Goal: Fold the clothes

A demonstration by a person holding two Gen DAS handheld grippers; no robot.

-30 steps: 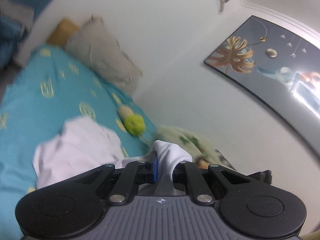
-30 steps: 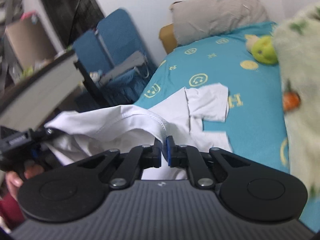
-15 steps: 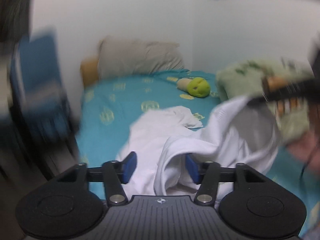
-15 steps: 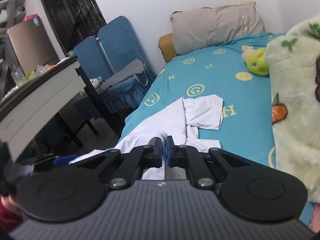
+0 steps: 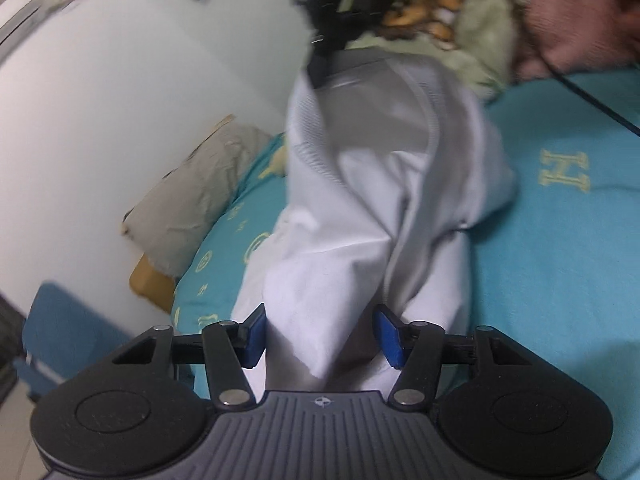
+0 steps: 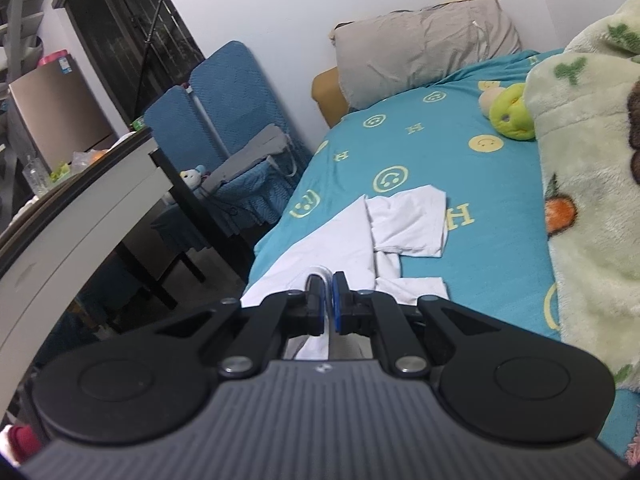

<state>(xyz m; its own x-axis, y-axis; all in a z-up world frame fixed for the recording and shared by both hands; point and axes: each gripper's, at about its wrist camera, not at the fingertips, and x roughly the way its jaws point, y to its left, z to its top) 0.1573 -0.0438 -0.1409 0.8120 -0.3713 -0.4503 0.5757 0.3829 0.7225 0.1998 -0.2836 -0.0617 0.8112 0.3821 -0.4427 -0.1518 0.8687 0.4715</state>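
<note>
One white shirt (image 6: pixel 404 228) lies near the bed (image 6: pixel 480 184) edge, beside one pillow (image 6: pixel 428 52). Right gripper (image 6: pixel 327 308) pinches its fabric; left gripper (image 5: pixel 320 336) is closing, cloth between unpressed pads.

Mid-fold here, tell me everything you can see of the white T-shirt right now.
The white T-shirt is plain, thin cotton-like knit with a ribbed collar. It lies crumpled on the teal bedsheet, one short sleeve folded over the body. The right gripper is shut on a fold of it near the bed's edge. In the left wrist view a bunched part sags between the left gripper pads, whose jaws are closing without pressing it yet.
</note>
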